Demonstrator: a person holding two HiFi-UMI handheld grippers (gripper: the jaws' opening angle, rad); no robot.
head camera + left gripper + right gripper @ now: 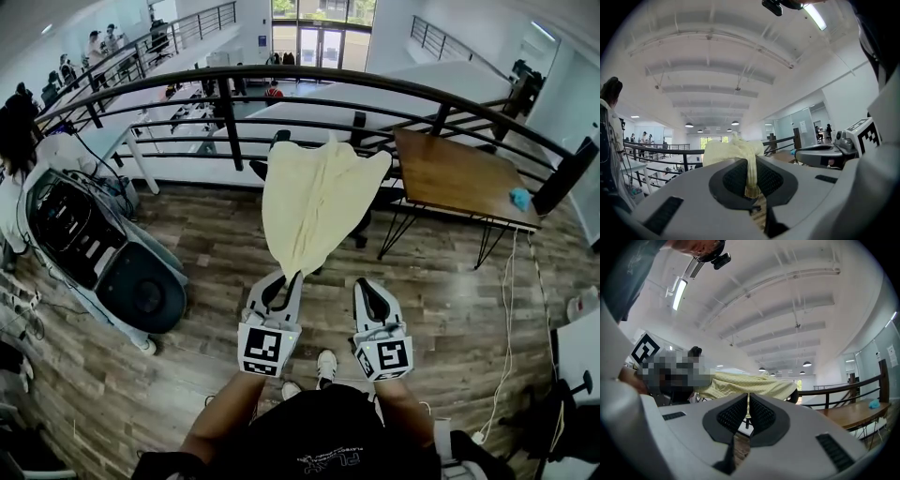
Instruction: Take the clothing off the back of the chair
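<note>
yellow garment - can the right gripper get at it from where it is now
Probably yes. The yellow garment is pinched in the left gripper, just beside the right gripper, with nothing between them. The right gripper looks shut, so it would need to open first.

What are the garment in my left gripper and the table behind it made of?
The garment looks like thin woven cloth, pale yellow and matte: it drapes and bunches into soft folds where the left gripper pinches it. The table seems to have a brown wood or wood-look top with visible grain, on thin, dark, metal-looking legs.
</note>
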